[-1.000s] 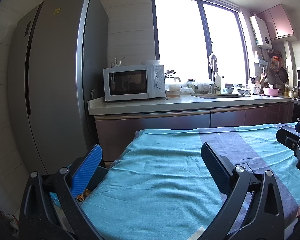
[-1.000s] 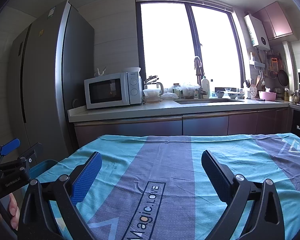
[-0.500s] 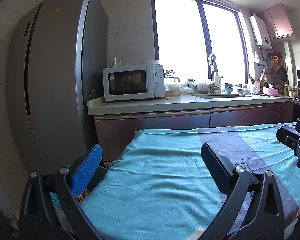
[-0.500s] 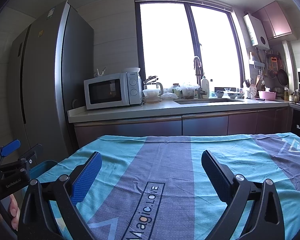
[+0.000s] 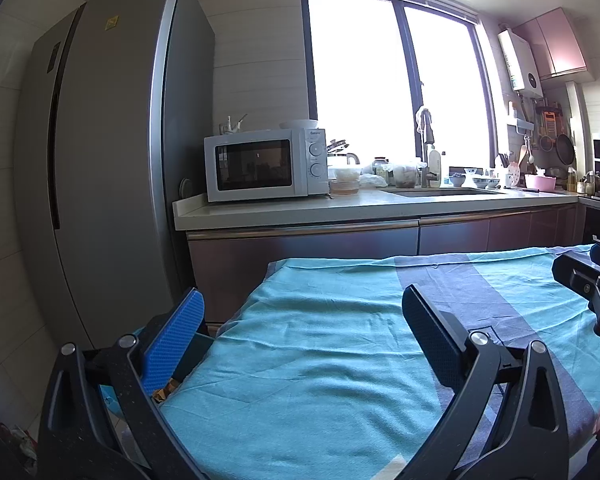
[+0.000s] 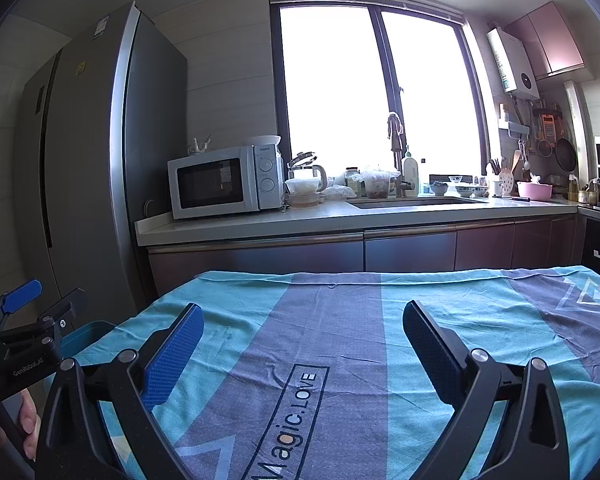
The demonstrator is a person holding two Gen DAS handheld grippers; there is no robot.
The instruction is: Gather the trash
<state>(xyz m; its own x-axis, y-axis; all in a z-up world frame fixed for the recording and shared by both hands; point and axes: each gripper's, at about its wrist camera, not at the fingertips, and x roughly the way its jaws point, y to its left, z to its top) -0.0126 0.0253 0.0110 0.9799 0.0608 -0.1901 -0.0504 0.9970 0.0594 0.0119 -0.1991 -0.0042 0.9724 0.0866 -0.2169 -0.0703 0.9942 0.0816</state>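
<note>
While both fingers spread empty, blue bin (image 6: 90, 330) left of tablecloth (image 6: 340, 320)

Blown-out window (image 5: 396, 92) backlight, dim sharp interior, perhaps slight haze, fisheye-bent dark corners

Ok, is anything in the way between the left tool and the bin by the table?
Nothing visible. The left tool hangs open over the left edge of the cloth, and the bin stands right beside that edge, lower down, with only open air between them.
</note>
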